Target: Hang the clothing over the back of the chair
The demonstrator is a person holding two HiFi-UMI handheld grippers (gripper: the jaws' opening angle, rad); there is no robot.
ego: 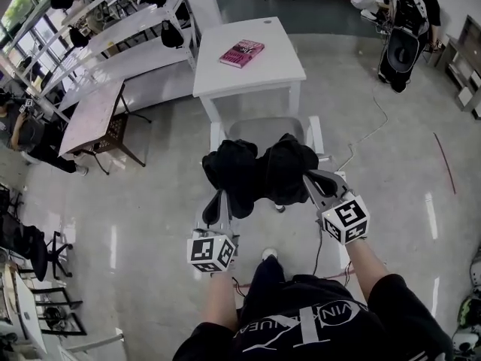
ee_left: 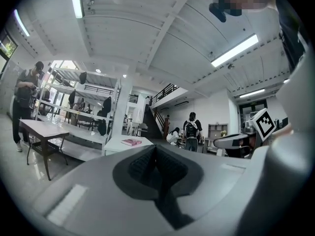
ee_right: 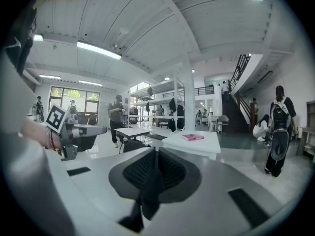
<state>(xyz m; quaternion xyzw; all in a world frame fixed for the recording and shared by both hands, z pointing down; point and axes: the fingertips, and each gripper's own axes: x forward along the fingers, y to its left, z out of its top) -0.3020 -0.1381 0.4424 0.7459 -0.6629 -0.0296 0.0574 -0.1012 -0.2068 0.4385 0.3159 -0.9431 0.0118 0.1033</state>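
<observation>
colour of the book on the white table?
Pink. The book shows best in the head view, lying on the white table.

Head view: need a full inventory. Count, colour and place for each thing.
clothing: one, black, bunched between the two grippers, above the chair
chair: one, grey seat with white arms, under the clothing
white table: one, white, just beyond the chair
book: one, pink, on the white table
small table: one, brownish top with dark legs, left
long benches: several, white, upper left
cable: one, white, on the floor right of the chair
people: at least three, two upper right, one at the left edge
left gripper: one, grey, shut on the clothing
right gripper: one, grey, shut on the clothing
</observation>
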